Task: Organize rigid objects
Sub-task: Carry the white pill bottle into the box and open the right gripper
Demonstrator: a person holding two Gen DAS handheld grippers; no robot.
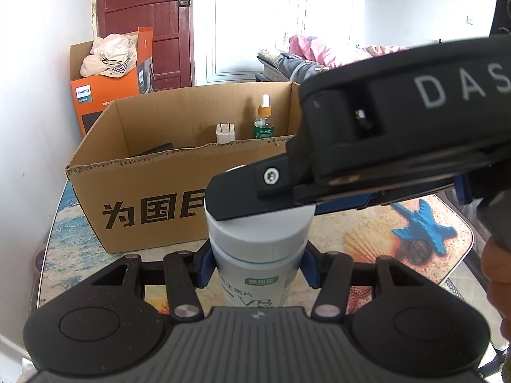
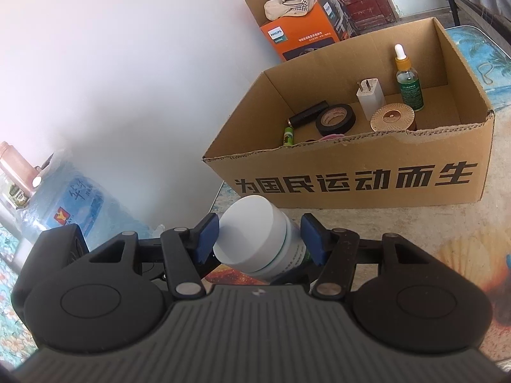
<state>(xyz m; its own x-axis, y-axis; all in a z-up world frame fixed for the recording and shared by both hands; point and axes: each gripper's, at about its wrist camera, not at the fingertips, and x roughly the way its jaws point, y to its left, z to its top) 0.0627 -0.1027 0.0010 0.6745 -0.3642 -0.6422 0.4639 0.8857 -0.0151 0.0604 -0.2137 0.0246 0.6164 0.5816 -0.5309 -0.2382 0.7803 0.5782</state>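
A: How is the white-capped supplement bottle (image 1: 258, 255) held, and by what?

B: It is gripped at its body, just below the cap, between the blue pads of the left hand-held gripper (image 1: 255, 265), which is clenched on it. The right hand-held gripper (image 2: 258, 239) is brought in over the cap; its pads (image 2: 207, 239) stand at either side, but whether they are pressing cannot be told.

A: Why two grips on one bottle?

B: A hand-over is judged likely, so that the bottle is carried from the better side.

A: And the destination?

B: The cardboard box (image 2: 351, 182), ahead of both hand-held grippers on the surface (image 1: 367, 233), is presumably meant. A dropper bottle (image 2: 408, 79), a charger plug (image 2: 370, 95) and a roll of black tape (image 2: 335, 118) are already laid inside it
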